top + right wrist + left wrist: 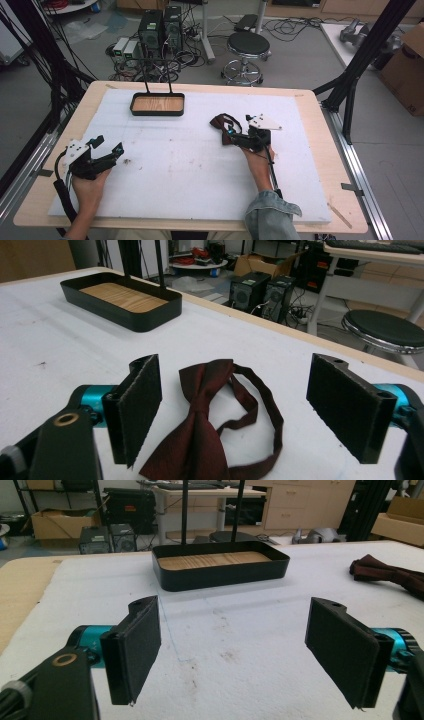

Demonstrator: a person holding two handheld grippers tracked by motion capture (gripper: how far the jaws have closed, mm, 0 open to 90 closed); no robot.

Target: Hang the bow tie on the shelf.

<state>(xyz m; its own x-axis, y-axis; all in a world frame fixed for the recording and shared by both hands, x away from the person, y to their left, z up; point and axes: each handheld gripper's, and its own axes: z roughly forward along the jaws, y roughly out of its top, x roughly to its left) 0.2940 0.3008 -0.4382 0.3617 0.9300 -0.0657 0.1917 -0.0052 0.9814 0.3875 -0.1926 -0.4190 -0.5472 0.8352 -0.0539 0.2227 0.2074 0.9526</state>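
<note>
Straddling the dark red satin bow tie with its thin neck strap (pixel 210 425), the right gripper (pixel 235 407) has its 2 black jaws wide apart, 1 on each side of the knot, and the pads do not touch the fabric yet, probably to pinch it at the narrow middle. The bow tie lies flat on the white foam mat (pixel 200 165), well apart from the black tray with a wooden bottom (pixel 157 104), which looks like its destination. The left gripper (pixel 232 650) waits open and empty over bare mat, so it keeps out of the way.
</note>
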